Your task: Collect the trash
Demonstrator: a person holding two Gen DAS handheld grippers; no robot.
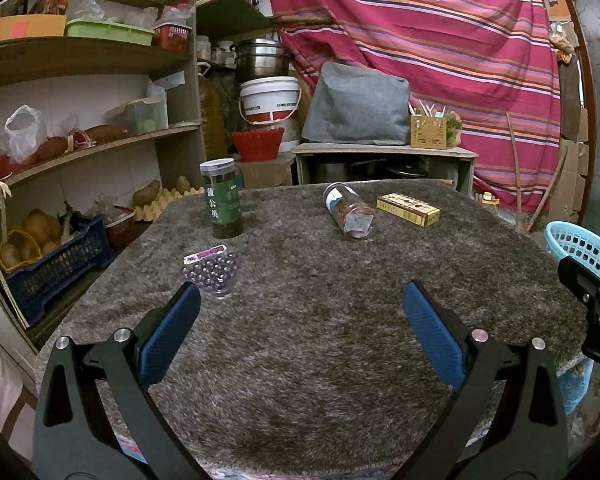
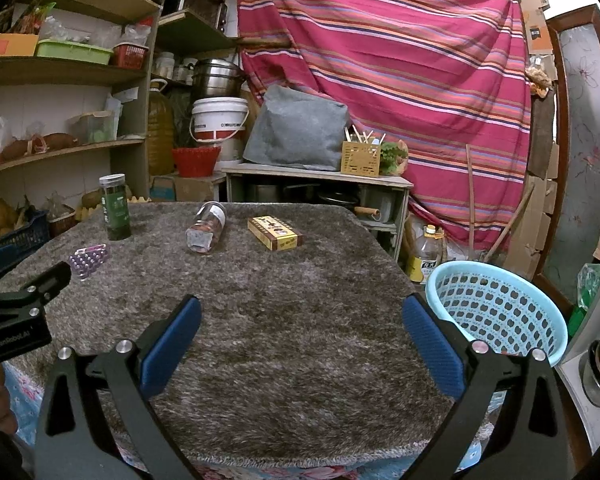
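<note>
4 items sit on the carpeted counter (image 2: 300, 320): green-label jar (image 1: 221, 198) upright at far left, clear jar (image 1: 349, 210) on its side w/ reddish contents mid-counter, yellow box (image 1: 408, 209) flat just right of it, and a clear pack of purple beads (image 1: 214, 270) nearer, on the left side. The blue basket (image 2: 496, 312) stands off the counter's right edge; what shows of its inside in the right wrist view looks empty, tho the bottom isn't fully in sight.

Left claw (image 1: 300, 336) is spread wide, nothing between its pads, hovering over bare carpet w/ the bead pack just beyond its left finger. Right claw (image 2: 300, 340) is likewise spread and empty, basket just beside its right finger.

Progress, as a judgement: nothing seen in the basket, all 4 visible items are on the counter, so the collecting of these is left to do. Can't tell if other trash was ever here.
</note>
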